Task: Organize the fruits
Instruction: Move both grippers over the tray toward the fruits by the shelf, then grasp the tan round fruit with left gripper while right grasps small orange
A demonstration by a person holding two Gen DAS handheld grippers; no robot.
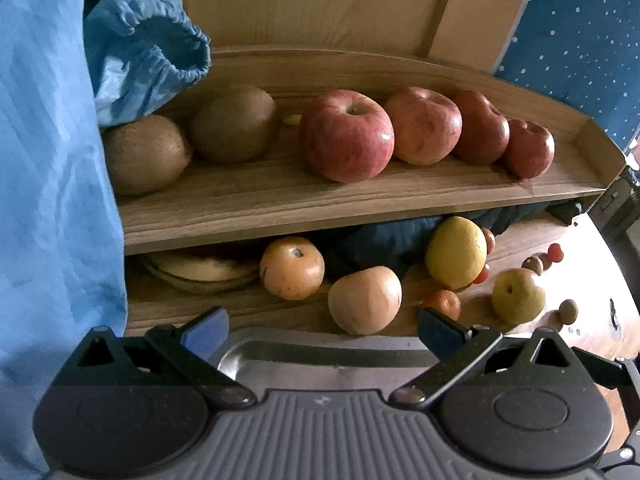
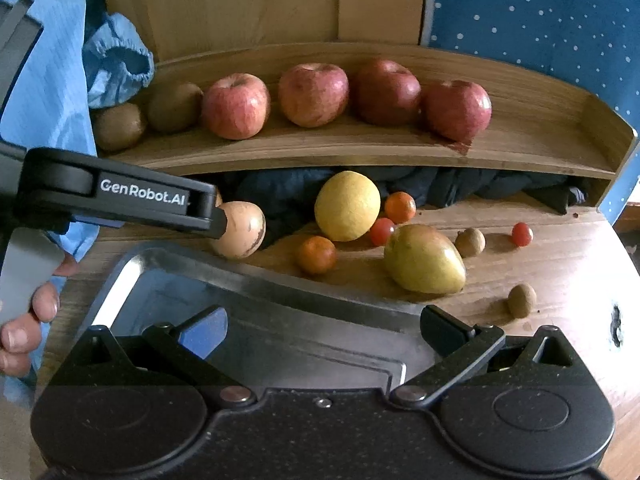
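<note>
While the shelf (image 2: 360, 148) already has apples, the loose fruit sits on the tabletop (image 2: 560, 280) just past my metal tray (image 2: 256, 280): pale apple (image 1: 365, 300) dead ahead of my left gripper (image 1: 320, 330), mango (image 2: 424, 259) nearer my right gripper (image 2: 320, 330). Both wide open, empty.

Both wrist views toward fruit shelf (image 1: 360, 208)

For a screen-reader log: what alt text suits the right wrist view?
Open right tongs hover over an empty metal tray. Beyond, four red apples and two kiwis line a wooden shelf; loose fruit lies on the table below.
</note>
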